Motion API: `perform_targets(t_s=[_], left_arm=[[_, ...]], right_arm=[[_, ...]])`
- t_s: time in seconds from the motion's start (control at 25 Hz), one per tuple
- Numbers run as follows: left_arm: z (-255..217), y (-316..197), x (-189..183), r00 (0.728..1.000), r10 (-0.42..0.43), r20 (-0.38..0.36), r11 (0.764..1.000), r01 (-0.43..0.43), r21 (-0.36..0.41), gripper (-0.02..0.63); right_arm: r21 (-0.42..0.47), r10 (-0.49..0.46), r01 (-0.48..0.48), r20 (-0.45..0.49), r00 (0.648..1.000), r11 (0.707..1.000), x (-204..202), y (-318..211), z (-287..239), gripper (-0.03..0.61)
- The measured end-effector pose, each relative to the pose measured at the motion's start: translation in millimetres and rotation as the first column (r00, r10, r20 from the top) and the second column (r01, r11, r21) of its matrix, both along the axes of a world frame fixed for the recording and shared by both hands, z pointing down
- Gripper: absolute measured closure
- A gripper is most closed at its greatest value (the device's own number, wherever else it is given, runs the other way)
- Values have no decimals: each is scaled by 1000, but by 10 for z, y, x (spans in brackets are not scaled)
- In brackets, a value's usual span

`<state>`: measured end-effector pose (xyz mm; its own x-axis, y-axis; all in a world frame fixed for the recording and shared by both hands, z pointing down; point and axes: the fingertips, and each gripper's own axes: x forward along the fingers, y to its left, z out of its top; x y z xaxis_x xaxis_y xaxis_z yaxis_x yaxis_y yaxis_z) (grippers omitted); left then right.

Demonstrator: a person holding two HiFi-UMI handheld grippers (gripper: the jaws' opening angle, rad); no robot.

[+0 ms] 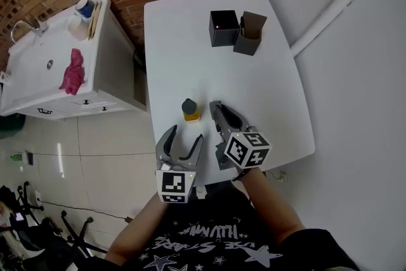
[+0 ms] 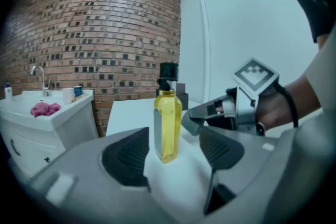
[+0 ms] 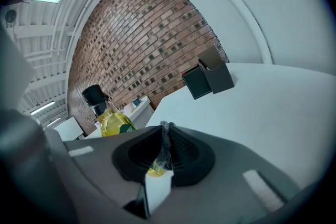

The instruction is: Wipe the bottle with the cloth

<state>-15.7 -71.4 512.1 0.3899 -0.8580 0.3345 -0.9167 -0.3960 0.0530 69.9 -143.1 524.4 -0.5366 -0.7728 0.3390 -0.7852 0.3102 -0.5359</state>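
My left tool point(image 1: 184, 139) has its jaws apart. The bottle point(image 1: 189, 109) stands upright on the table point(image 1: 266, 73) at its 12 o'clock, framed between the jaws but not touched. My right tool point(image 3: 166, 129) is clamped on a thin grey fold of cloth point(image 3: 166, 150) and sits just beside the bottle, at the bottle's 4 o'clock. To do this well, I think I should close the left jaws squarely on the bottle's lower body so it cannot tip, leaving its right-hand side bare. Little cloth shows past the right jaws, so I should come in gently and stroke along the side without knocking it.
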Motion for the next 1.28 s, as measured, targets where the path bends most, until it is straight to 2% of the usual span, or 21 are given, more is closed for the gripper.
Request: perform_targets(t_s=[0.16, 0.32, 0.44, 0.52, 0.6, 0.72, 1.04, 1.28], left_arm=[[72, -150, 140, 992, -122, 33, 992, 122, -17, 314], [132, -316, 85, 961, -262, 91, 964, 264, -10, 298], [170, -417, 25, 938, -326, 123, 944, 329, -10, 298], [203, -460, 13, 930, -340, 141, 939, 345, -9, 302], [211, -486, 17, 928, -338, 157, 940, 342, 1, 326], [200, -519, 21, 929, -335, 157, 941, 337, 13, 396], [168, -524, 38, 954, -272, 125, 962, 273, 14, 400], [162, -529, 46, 988, -127, 83, 992, 125, 30, 403]], right_arm=[[23, 11, -11, 2, 1000, 1000, 179, 29, -120, 537], [30, 5, -5, 1, 1000, 1000, 296, 94, -181, 537], [27, 9, -9, -3, 1000, 1000, 394, 121, -188, 537], [23, 12, -12, -4, 1000, 1000, 452, 126, -174, 537], [20, 10, -10, -4, 1000, 1000, 482, 126, -167, 537], [19, 2, -2, -2, 1000, 1000, 492, 108, -167, 537], [14, -16, 16, 10, 1000, 1000, 439, 41, -160, 537], [9, -33, 33, 17, 999, 999, 335, 27, -154, 537]])
